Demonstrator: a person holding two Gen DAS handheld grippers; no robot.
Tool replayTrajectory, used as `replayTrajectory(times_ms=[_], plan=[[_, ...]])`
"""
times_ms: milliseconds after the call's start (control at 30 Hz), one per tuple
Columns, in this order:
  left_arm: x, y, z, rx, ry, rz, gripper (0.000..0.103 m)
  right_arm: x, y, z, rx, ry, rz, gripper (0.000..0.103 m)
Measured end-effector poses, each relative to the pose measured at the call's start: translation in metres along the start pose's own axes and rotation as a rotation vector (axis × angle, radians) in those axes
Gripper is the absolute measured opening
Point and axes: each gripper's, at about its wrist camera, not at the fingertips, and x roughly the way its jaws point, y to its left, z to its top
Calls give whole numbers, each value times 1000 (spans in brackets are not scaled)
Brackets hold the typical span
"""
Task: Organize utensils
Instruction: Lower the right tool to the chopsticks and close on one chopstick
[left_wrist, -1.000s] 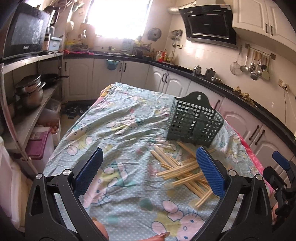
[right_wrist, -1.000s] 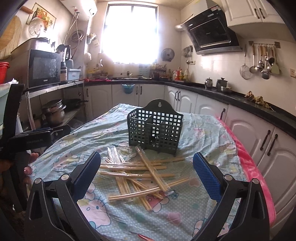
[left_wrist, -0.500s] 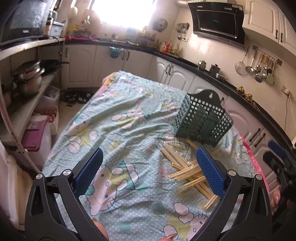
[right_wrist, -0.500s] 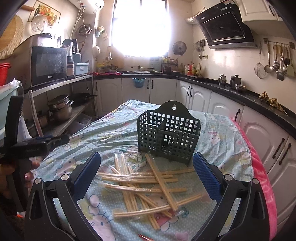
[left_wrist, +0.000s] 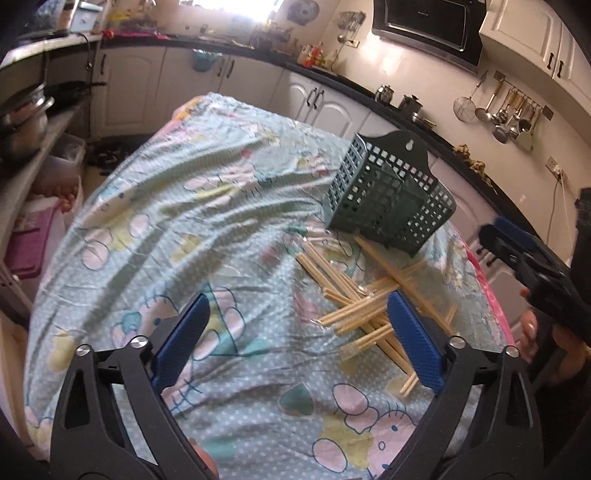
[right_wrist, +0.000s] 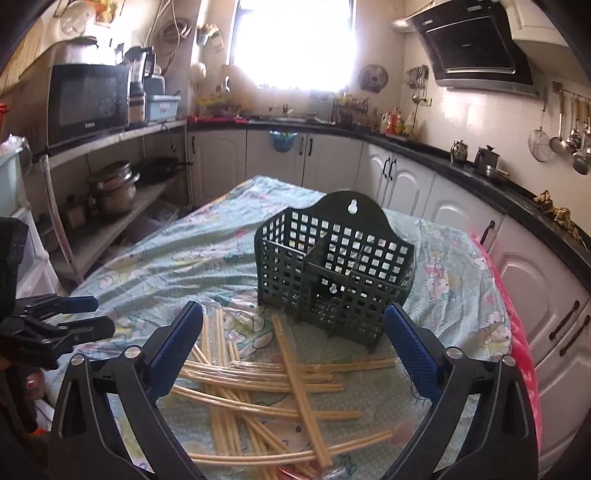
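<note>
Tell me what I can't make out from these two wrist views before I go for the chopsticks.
- Near ends of the chopsticks: right wrist view, cut off by the bottom edge.
- Holder floor: both views, hidden by its own grid walls.
- Chopstick pile's right part: left wrist view, behind the left gripper finger.
- Right gripper: nothing between its open fingers.

My left gripper (left_wrist: 297, 325) and right gripper (right_wrist: 293, 330) look alike. Each has a black angular frame, silver screw heads and blue textured pads (right_wrist: 410, 345) lining its jaws.
</note>
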Motion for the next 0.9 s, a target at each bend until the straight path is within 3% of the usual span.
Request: replayTrajectory(times_ms=[167,333,900], plan=[[12,-1,-4,-9,48,-43,73,37,-1,-5,-22,104,27,73],[24,-4,-8,-21,94,-92,68,67,5,-10,-54,170,40,63],[63,7,-15,-152,220,-221,51,132,3,-15,-65,315,102,47]])
